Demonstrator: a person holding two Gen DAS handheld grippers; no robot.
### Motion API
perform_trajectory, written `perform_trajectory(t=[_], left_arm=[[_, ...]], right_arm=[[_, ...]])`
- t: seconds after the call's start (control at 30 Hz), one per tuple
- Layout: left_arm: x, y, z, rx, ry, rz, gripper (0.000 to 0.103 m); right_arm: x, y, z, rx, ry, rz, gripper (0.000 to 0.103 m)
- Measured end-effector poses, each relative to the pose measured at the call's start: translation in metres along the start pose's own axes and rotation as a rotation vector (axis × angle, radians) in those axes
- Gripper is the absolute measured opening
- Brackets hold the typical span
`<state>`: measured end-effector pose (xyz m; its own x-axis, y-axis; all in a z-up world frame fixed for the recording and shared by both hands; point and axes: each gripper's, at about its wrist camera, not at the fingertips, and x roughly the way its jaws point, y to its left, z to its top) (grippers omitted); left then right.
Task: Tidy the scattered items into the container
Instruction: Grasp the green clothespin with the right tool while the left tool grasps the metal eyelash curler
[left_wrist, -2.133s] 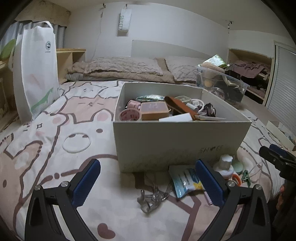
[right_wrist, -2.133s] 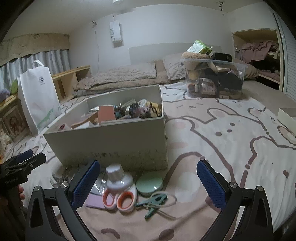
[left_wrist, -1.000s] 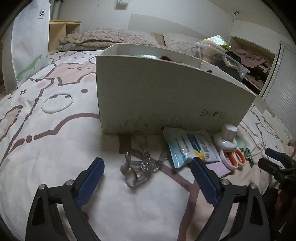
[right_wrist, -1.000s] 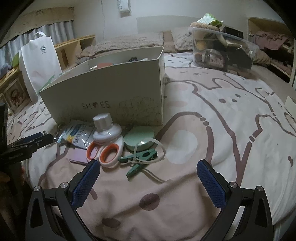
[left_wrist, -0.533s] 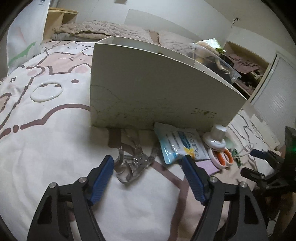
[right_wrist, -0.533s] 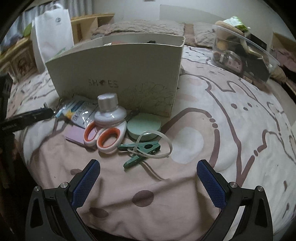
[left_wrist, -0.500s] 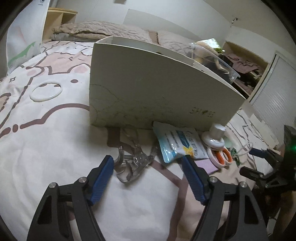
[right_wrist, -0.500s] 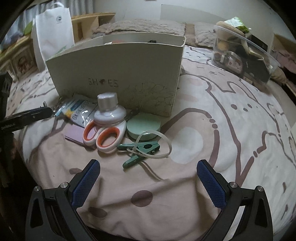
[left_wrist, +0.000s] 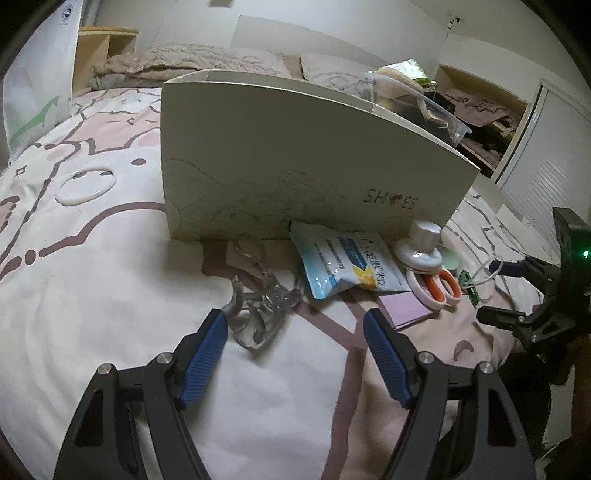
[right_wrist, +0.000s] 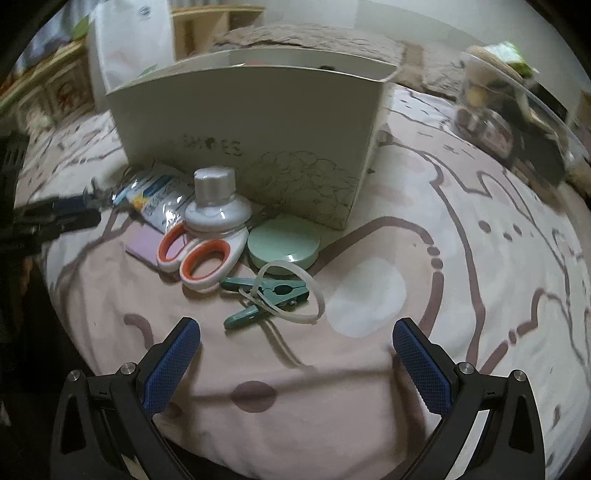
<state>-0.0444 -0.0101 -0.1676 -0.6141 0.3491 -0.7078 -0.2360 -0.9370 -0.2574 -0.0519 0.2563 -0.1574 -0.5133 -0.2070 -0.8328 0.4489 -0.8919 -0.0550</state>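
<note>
A clear plastic clip (left_wrist: 258, 314) lies on the bed cover (left_wrist: 92, 295) by the box (left_wrist: 295, 155). The left gripper (left_wrist: 293, 347) hangs over it, jaws spread and just narrowed, nothing pinched — I think it is lining up to grab the clip. Next come a blue packet (left_wrist: 343, 262), a white bottle (right_wrist: 216, 206), orange scissors (right_wrist: 201, 254), a round green case (right_wrist: 282, 240) and a green peg (right_wrist: 266, 295). The right gripper (right_wrist: 295, 354) is spread wide and empty, near the peg. It is a bedroom — pillows (left_wrist: 192, 61) behind.
</note>
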Motion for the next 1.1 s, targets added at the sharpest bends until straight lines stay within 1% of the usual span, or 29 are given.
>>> perform_trajectory(t=[0.07,0.13,0.17,0.2,0.33,0.37,0.4,0.53,0.57,0.6,0.63,0.67,0.7,0.87,0.9,0.93,0.97,1.0,1.07,1.1], left_arm=[[-0.001,0.000,0.003,0.011,0.000,0.012,0.076],[0.000,0.000,0.007,0.029,0.002,0.035,0.081],[0.001,0.001,0.010,0.046,0.006,0.060,0.093],[0.002,0.001,0.011,0.062,0.012,0.079,0.100],[0.008,0.003,0.016,0.173,0.026,0.138,0.100],[0.010,0.003,0.017,0.203,0.029,0.137,0.100],[0.011,0.003,0.018,0.224,0.033,0.129,0.100],[0.014,0.001,0.019,0.334,0.031,0.085,0.100],[0.014,0.000,0.019,0.359,0.029,0.073,0.100],[0.015,0.001,0.019,0.378,0.030,0.058,0.100],[0.016,0.002,0.019,0.388,0.035,0.039,0.100],[0.017,0.005,0.020,0.395,0.037,0.005,0.100],[0.017,0.006,0.021,0.396,0.036,-0.011,0.100],[0.019,0.017,0.023,0.415,0.039,-0.061,0.100],[0.020,0.018,0.024,0.420,0.039,-0.062,0.098],[0.021,0.018,0.024,0.425,0.040,-0.061,0.094],[0.023,0.018,0.024,0.432,0.044,-0.064,0.081],[0.025,0.019,0.023,0.437,0.050,-0.066,0.074],[0.029,0.017,0.022,0.449,0.067,-0.075,0.074],[0.029,0.015,0.021,0.454,0.071,-0.082,0.071]], right_arm=[[0.003,0.002,-0.001,-0.071,0.003,0.006,0.103],[0.005,0.003,-0.001,-0.113,0.005,0.027,0.103],[0.005,0.004,0.000,-0.122,0.003,0.042,0.103],[0.006,0.004,0.001,-0.126,0.004,0.057,0.103],[0.011,0.000,0.005,-0.117,0.017,0.105,0.103],[0.013,-0.001,0.005,-0.111,0.024,0.114,0.098],[0.015,-0.002,0.005,-0.103,0.030,0.120,0.093],[0.015,-0.005,0.007,-0.087,0.026,0.131,0.092],[0.016,-0.005,0.007,-0.091,0.024,0.132,0.090],[0.016,-0.004,0.007,-0.096,0.022,0.135,0.084],[0.016,-0.003,0.008,-0.103,0.016,0.139,0.082],[0.016,-0.002,0.009,-0.108,0.008,0.141,0.076],[0.016,-0.001,0.010,-0.115,0.001,0.145,0.071],[0.020,-0.001,0.013,-0.116,-0.011,0.161,0.071],[0.020,-0.003,0.013,-0.113,-0.015,0.161,0.071],[0.020,-0.003,0.012,-0.111,-0.020,0.161,0.070],[0.021,-0.003,0.012,-0.107,-0.024,0.162,0.066],[0.021,-0.004,0.012,-0.101,-0.031,0.168,0.057],[0.020,-0.005,0.012,-0.082,-0.037,0.174,0.053],[0.021,-0.006,0.013,-0.074,-0.037,0.177,0.052]])
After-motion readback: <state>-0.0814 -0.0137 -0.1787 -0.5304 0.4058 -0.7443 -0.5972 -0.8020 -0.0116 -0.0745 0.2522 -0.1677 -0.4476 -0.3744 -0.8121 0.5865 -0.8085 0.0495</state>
